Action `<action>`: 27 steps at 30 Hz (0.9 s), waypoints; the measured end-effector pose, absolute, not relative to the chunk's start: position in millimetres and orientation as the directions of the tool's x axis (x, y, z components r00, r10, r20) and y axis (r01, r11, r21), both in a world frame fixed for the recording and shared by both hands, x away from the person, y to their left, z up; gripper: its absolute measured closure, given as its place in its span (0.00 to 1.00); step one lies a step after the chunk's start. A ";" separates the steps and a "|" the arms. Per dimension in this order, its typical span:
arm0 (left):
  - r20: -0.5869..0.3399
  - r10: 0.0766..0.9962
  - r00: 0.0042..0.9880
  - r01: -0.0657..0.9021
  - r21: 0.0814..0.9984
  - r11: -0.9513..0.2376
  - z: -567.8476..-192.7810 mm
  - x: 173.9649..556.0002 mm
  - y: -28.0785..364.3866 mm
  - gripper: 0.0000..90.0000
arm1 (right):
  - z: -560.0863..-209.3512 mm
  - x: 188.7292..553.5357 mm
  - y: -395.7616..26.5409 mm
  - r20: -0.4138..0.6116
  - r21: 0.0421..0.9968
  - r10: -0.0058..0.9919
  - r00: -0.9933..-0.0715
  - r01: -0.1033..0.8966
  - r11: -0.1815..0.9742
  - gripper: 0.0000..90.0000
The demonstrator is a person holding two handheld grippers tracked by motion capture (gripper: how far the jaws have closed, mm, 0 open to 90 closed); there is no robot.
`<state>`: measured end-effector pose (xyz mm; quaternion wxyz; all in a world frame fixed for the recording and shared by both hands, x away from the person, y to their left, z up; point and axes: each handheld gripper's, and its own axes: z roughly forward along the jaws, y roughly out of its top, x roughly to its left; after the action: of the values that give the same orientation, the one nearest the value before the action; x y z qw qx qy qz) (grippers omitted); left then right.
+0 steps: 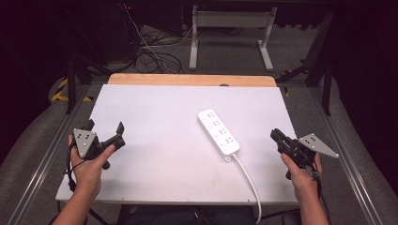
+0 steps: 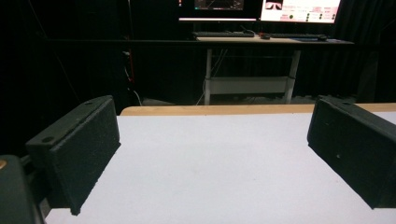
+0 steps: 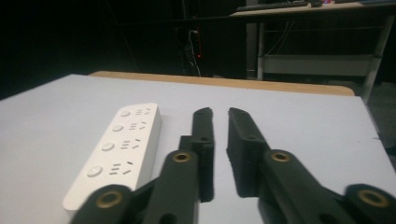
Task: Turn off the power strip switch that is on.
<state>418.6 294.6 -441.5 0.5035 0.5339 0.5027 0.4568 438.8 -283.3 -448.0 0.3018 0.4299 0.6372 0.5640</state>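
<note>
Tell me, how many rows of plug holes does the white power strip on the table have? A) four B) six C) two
A: the white power strip shows four sets of sockets in a row, each with its own round button, seen in the high view and the right gripper view.

A dark room lies behind the white table (image 1: 141, 108), whose wooden edge (image 1: 187, 79) runs across the upper middle. Above it stand a desk's white legs (image 1: 195, 47) on grey floor (image 1: 300, 51). Black cables (image 1: 150, 56) tangle at upper left. Lit screens (image 2: 299, 9) glow at top.
</note>
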 end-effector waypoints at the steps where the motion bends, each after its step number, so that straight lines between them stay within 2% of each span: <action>1: -0.018 0.997 0.077 0.077 0.997 0.012 -441.5 418.6 294.6 0.03 | -446.6 438.0 -283.6 0.112 0.978 0.886 -0.449 0.208 -0.018 0.95; 2: -0.019 0.997 0.077 0.077 0.997 0.013 -441.5 418.5 294.7 0.03 | -446.6 438.0 -283.6 0.112 0.978 0.886 -0.449 0.208 -0.018 0.95; 3: -0.019 0.997 0.077 0.077 0.997 0.013 -441.5 418.5 294.7 0.03 | -442.4 435.7 -284.8 0.073 0.986 0.893 -0.444 0.165 0.002 0.97; 6: -0.019 0.997 0.077 0.078 0.997 0.013 -441.5 418.4 294.7 0.03 | -435.5 433.7 -286.2 0.063 0.985 0.906 -0.418 0.175 0.012 1.00; 7: -0.019 0.997 0.077 0.077 0.997 0.013 -441.5 418.4 294.7 0.03 | -429.8 432.9 -287.6 0.066 0.972 0.919 -0.389 0.232 0.028 1.00; 8: -0.018 0.997 0.078 0.077 0.997 0.012 -441.5 418.4 294.6 0.03 | -429.8 432.9 -287.6 0.066 0.972 0.919 -0.389 0.232 0.028 1.00; 9: -0.018 0.997 0.078 0.077 0.997 0.012 -441.5 418.5 294.6 0.03 | -426.2 432.8 -289.2 0.081 0.961 0.920 -0.385 0.274 0.030 1.00; 12: -0.017 0.997 0.078 0.077 0.997 0.011 -441.7 418.8 294.4 0.03 | -422.6 433.3 -290.1 0.098 0.955 0.919 -0.383 0.297 0.022 1.00; 27: -0.012 0.997 0.075 0.079 0.997 0.006 -442.3 418.9 295.2 0.04 | -407.8 451.6 -264.8 0.074 0.940 0.880 -0.469 0.329 0.096 1.00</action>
<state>418.9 295.2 -442.3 0.5007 0.5354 0.5025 0.4584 451.6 -264.8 -407.8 0.2707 0.4385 0.6892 0.5095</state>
